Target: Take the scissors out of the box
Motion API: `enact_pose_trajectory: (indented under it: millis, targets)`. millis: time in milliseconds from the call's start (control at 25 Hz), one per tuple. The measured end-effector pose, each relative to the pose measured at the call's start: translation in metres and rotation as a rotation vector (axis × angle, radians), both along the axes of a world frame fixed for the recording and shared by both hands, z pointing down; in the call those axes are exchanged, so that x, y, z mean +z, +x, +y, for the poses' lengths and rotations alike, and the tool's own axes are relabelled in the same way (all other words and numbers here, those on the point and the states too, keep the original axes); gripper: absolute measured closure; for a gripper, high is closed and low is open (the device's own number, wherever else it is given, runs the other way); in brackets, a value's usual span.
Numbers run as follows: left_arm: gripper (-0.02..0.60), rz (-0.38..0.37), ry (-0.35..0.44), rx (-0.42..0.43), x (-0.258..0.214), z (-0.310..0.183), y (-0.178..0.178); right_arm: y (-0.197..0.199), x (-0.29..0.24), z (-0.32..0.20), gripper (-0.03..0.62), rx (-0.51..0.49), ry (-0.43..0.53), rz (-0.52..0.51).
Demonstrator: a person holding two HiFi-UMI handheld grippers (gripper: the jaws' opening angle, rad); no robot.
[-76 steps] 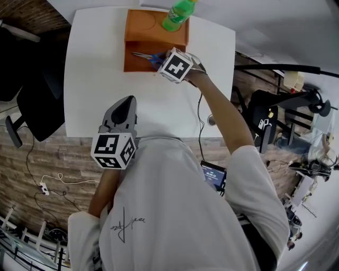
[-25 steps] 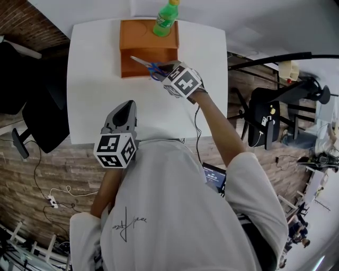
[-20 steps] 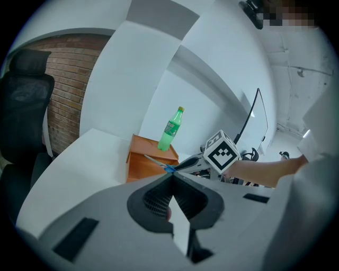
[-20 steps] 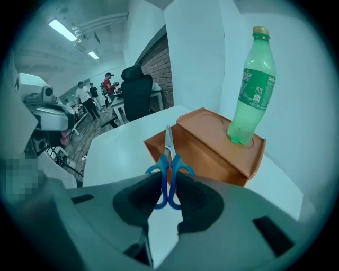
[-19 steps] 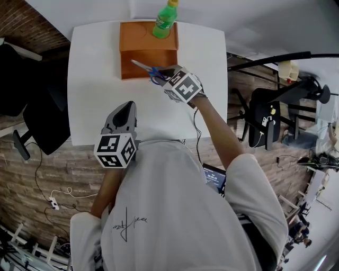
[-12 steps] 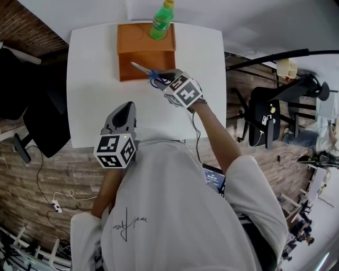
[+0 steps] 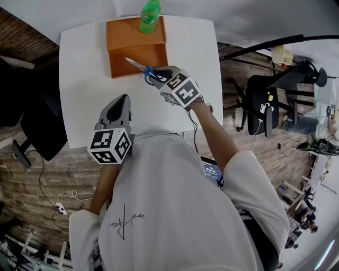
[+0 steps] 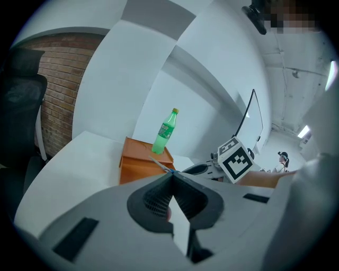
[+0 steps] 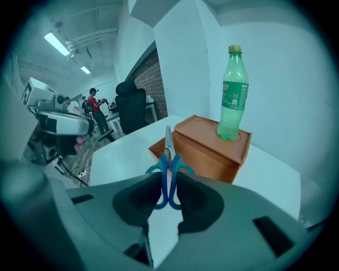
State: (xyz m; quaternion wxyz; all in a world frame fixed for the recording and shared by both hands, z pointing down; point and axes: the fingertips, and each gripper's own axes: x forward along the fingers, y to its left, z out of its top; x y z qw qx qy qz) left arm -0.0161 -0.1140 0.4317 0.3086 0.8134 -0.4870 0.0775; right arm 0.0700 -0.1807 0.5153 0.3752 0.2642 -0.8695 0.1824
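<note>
White surface [image 7: 85,79] filled the space ahead of the person, with a brick wall [image 8: 53,84] to one side and a black chair [image 7: 32,122] off its left edge. The right arm reached forward, nearly straight, bare below a short white sleeve, and its right tool [image 7: 154,78] tilted downward towards the far end of the surface. The left arm was bent close to the body, with the left tool [image 7: 123,100] above the near edge of the surface, pointing ahead and only slightly down.

In the right gripper view the right tool's pads were pressed on the blue handles of the scissors [image 9: 168,174]. The blades were closed and pointed away from the tool towards the orange box [image 9: 206,148]. The scissors hung in the air just in front of the box's open side, outside it and apart from the surface. In the left gripper view the left tool's jaws met at their tips, with none of the things on the surface between them.

By count, there was one pair of scissors, one box, and one green bottle [image 7: 150,9] upright in a round recess on the box's top. There were two tools, each with one marker cube
</note>
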Motion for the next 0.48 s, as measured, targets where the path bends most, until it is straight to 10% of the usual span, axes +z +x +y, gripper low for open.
enact_pose_trajectory:
  millis: [480]
  targets:
    - [0.574, 0.009, -0.002, 0.03, 0.0, 0.001, 0.006, 0.013, -0.018, 0.009, 0.497, 0.059, 0.037, -0.045]
